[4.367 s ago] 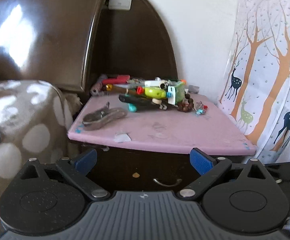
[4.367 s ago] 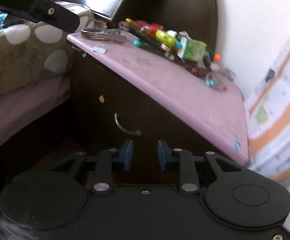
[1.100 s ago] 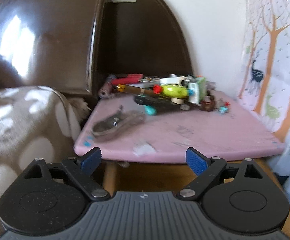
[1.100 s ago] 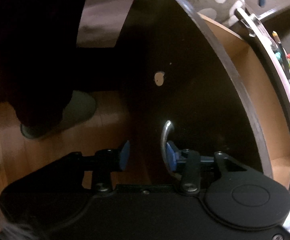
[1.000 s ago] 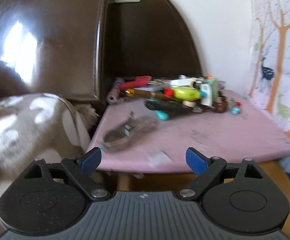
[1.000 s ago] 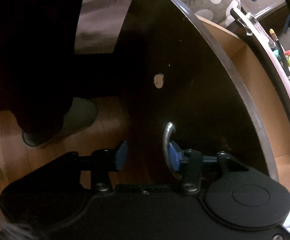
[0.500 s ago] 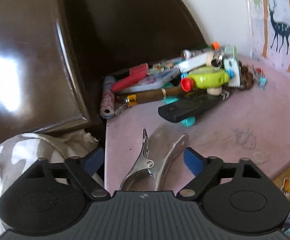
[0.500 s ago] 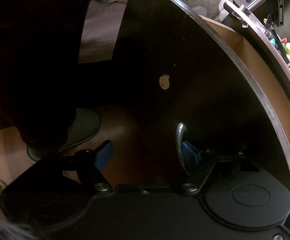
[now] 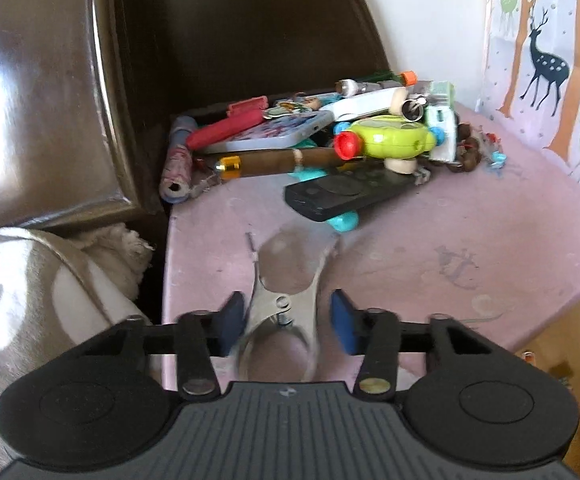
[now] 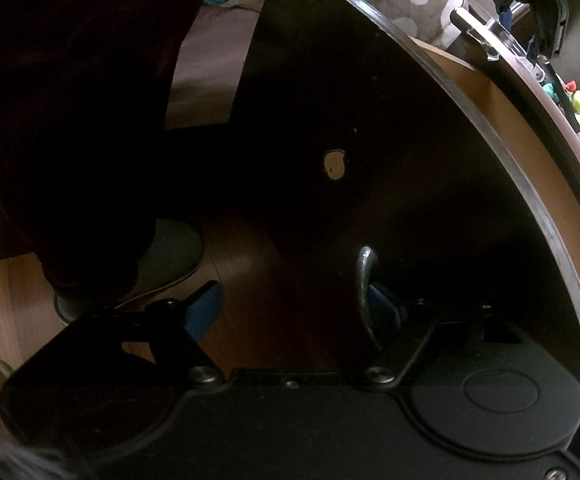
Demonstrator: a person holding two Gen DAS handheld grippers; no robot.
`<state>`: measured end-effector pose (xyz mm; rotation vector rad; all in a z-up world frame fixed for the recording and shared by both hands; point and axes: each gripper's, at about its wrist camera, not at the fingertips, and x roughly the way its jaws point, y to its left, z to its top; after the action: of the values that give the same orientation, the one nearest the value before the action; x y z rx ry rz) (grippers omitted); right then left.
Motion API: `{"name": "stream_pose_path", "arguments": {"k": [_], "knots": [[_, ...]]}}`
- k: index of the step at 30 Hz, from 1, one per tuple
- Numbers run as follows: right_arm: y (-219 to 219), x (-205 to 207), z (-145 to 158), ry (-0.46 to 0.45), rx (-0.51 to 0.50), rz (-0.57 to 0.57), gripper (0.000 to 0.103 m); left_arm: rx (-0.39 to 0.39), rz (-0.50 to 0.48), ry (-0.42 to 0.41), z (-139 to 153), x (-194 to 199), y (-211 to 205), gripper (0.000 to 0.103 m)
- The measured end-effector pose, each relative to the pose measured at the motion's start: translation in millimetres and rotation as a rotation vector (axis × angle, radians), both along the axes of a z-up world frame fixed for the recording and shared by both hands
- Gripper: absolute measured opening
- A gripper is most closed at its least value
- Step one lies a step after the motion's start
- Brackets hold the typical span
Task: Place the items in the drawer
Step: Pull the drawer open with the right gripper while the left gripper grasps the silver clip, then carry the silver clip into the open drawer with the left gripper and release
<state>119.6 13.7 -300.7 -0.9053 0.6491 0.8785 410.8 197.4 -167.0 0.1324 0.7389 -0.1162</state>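
Since a moment ago the left gripper [image 9: 287, 320] has dropped lower over the pink tabletop [image 9: 470, 248] and its jaws have drawn in from wide to about half open, now flanking the metal clip [image 9: 286, 300] that lies near the front edge. One blue pad [image 9: 232, 318] sits right against the clip's left side, while the other pad stands just clear of its right side, so the clip is bracketed but not yet pinched. Behind it, well apart from the gripper, the pile of odds and ends rests toward the back of the top: a black remote [image 9: 350, 196], a lime-green toy [image 9: 390, 140], a brown tube with a gold cap [image 9: 274, 162] and a red pen [image 9: 230, 128].

Meanwhile the right gripper [image 10: 294, 308] has spread its jaws wider than before; they now stand wide apart. Its right finger is tucked behind the curved metal handle [image 10: 364, 284] of the dark drawer front [image 10: 370, 152], touching or nearly touching it, and the left finger hangs free over the wooden floor [image 10: 6, 300]. That drawer is pulled out, its tan inner wall [image 10: 530, 152] showing beneath the tabletop. A person's slippered foot [image 10: 162, 256] stands on the floor beside the cabinet.
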Motion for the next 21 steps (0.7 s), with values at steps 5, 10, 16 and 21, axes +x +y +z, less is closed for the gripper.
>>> {"name": "stream_pose_path", "arguments": {"k": [5,10,16,21], "knots": [[0,0,1,0.002,-0.004,-0.002,0.081,0.0,0.003,0.005,1,-5,-8,0.035],[0,-1,1,-0.004,-0.014,0.006,0.081,0.012,0.018,0.01,3,-12,-13,0.035],[1,-2,1,-0.018,-0.03,0.017,0.081,0.022,0.017,-0.008,12,-21,-23,0.035],[3,-1,1,-0.013,-0.034,0.008,0.081,-0.004,-0.002,-0.041,24,-33,-34,0.035]]}}
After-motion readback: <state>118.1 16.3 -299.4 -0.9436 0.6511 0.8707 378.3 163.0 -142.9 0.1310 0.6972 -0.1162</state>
